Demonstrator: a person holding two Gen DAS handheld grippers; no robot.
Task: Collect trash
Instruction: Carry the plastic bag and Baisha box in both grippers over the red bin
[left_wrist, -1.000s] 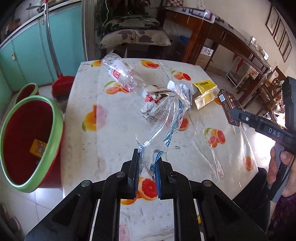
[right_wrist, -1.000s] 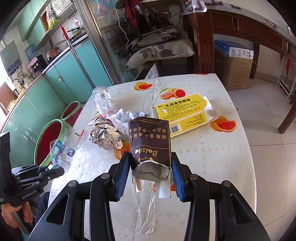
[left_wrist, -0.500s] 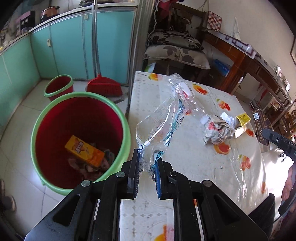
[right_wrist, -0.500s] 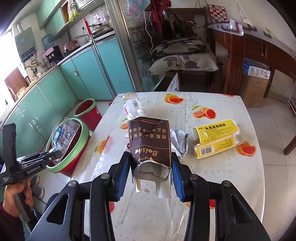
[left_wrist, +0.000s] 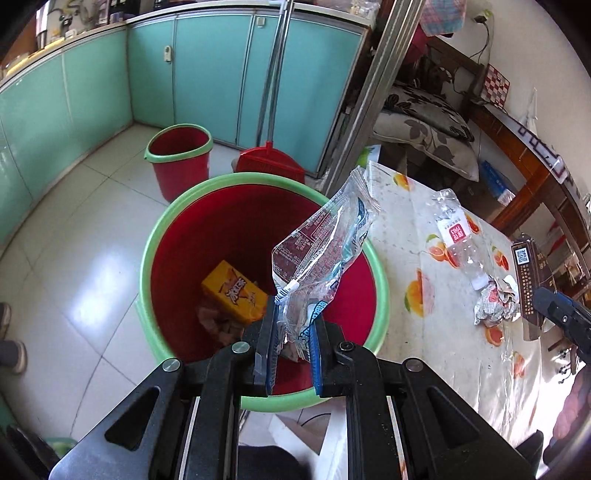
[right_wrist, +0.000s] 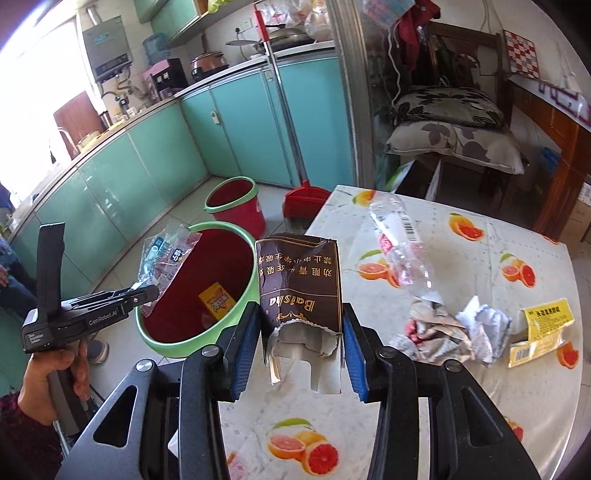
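Note:
My left gripper (left_wrist: 292, 325) is shut on a clear plastic wrapper (left_wrist: 325, 251) and holds it over the big red bin with a green rim (left_wrist: 147, 258). A yellow box (left_wrist: 234, 295) lies in the bin. My right gripper (right_wrist: 301, 343) is shut on a brown cigarette pack (right_wrist: 299, 288) above the table edge, right of the bin (right_wrist: 255, 280). The left gripper (right_wrist: 140, 295) with the wrapper (right_wrist: 166, 254) shows in the right wrist view.
On the fruit-print table (right_wrist: 480, 398) lie a clear bottle (right_wrist: 399, 243), crumpled paper (right_wrist: 447, 332) and a yellow carton (right_wrist: 543, 325). A small red bucket (left_wrist: 177, 158) and a red dustpan (left_wrist: 269, 162) stand on the floor by teal cabinets.
My left gripper has swung left from the table with the wrapper, to above the bin. My right gripper has turned left with the pack toward the bin.

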